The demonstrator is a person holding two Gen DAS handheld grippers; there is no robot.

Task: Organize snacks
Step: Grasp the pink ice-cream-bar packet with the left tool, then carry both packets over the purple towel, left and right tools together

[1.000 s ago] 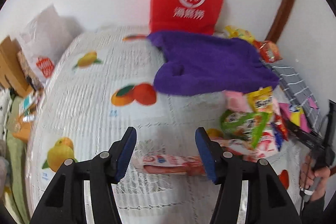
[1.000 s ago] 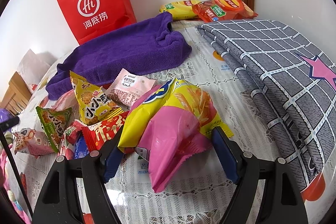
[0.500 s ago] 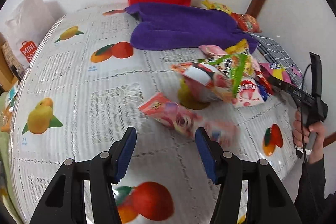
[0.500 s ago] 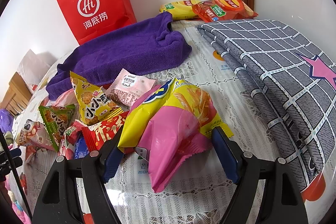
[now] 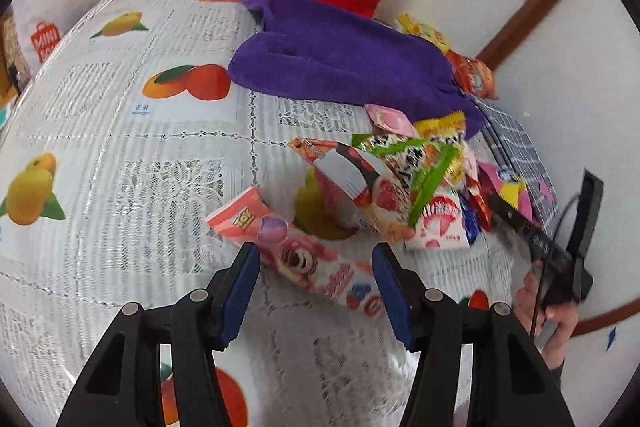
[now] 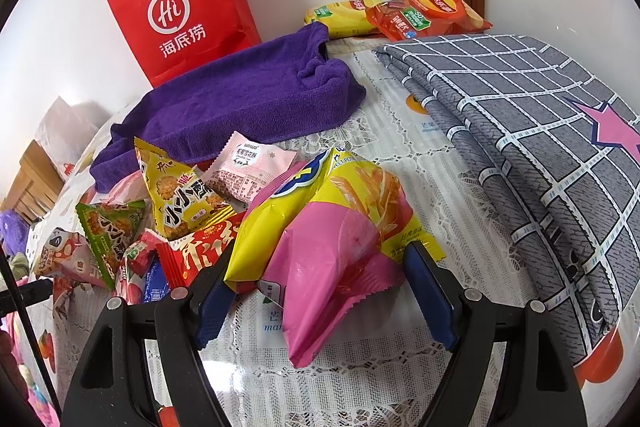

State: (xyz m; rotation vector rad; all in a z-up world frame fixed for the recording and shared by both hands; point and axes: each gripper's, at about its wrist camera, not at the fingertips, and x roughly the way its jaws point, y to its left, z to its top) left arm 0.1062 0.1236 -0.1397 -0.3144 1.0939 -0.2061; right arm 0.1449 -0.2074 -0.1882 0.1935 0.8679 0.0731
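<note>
Purple towel (image 6: 240, 107) and one red paper bag (image 6: 180, 11) sat behind the snack pile (image 6: 168, 211); two chip bags (image 6: 396, 15) by the wall. Left gripper (image 5: 316, 267) was spread open, straddling a long pink wrapper (image 5: 296, 251) lying flat on the tablecloth (image 5: 120, 147). Right gripper (image 6: 320, 275) gaped around a crumpled yellow-pink bag (image 6: 332, 227), not clamped.

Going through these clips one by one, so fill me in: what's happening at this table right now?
A person with a claw in each hand is sorting snacks on a fruit-print tablecloth. The left claw is open around a long pink snack packet lying apart from the pile. The right claw is open around a yellow-and-pink chip bag. Neither is lifted.
</note>
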